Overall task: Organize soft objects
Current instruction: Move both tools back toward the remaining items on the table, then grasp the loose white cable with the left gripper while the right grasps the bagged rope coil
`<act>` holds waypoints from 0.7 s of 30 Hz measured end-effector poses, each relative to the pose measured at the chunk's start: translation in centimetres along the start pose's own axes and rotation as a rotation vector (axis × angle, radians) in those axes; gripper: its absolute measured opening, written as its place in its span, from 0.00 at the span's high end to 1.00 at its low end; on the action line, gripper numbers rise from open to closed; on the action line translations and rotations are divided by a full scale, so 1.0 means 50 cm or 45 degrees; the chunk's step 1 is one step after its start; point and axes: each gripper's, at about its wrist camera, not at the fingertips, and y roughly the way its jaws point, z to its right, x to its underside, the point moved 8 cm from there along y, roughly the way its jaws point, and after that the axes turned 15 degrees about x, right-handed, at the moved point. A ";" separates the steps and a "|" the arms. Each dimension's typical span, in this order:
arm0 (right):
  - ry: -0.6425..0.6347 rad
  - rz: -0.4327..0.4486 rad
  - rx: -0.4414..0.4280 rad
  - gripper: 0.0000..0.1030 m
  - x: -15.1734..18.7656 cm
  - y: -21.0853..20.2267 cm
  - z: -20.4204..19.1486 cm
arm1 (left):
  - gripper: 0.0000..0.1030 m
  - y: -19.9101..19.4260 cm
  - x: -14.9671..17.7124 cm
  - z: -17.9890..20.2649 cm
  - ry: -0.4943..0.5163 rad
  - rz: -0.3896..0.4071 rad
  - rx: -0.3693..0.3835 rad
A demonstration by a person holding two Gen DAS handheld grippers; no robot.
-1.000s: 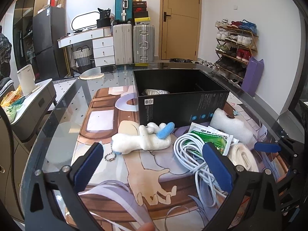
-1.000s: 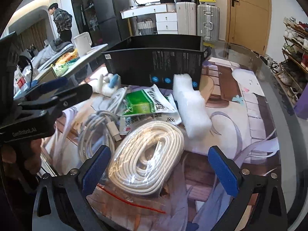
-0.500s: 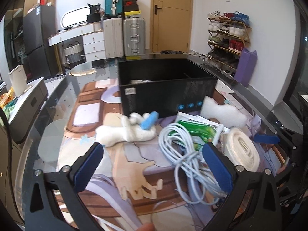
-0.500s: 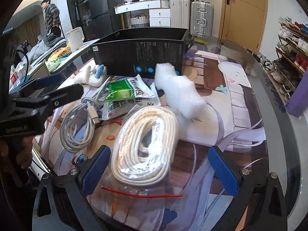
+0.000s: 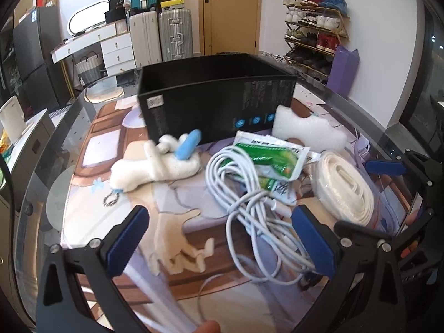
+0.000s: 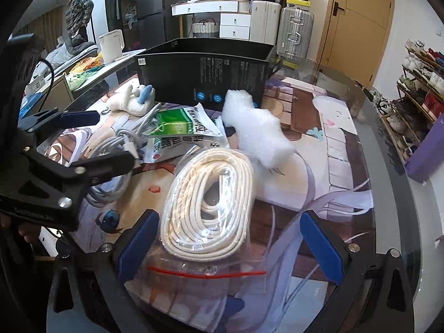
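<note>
A black open box [image 5: 219, 102] [image 6: 205, 77] stands at the back of the printed mat. In front of it lie a white plush toy with a blue part [image 5: 158, 163] [image 6: 130, 100], a coiled white cable [image 5: 249, 205] [image 6: 111, 149], green-and-white packets [image 5: 272, 161] [image 6: 180, 130], a white foam wad [image 5: 308, 133] [image 6: 258, 133] and a bagged coil of white rope [image 5: 344, 188] [image 6: 211, 194]. My left gripper [image 5: 219, 241] is open, low over the mat near the cable. My right gripper [image 6: 230, 247] is open, its fingers astride the near end of the rope bag.
The glass table's curved rim [image 6: 388, 144] runs close on the right. Suitcases [image 5: 161, 38], drawers and a shoe rack [image 5: 316, 36] stand behind. A person [image 6: 79, 11] stands far left by a side table with a white kettle [image 6: 111, 44].
My left gripper has dropped lower and moved closer to the cable and the plush toy. My right gripper has edged forward over the rope bag. Both stay open.
</note>
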 end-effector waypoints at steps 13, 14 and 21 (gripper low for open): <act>0.028 0.003 -0.051 0.00 -0.001 0.007 -0.008 | 0.00 0.014 0.000 0.013 0.018 -0.038 0.013; 0.027 0.005 -0.051 0.00 0.000 0.006 -0.008 | 0.00 0.018 0.001 0.012 0.025 -0.049 0.000; 0.043 0.016 -0.046 0.00 -0.002 0.007 -0.009 | 0.11 0.025 0.014 -0.007 -0.005 -0.075 -0.003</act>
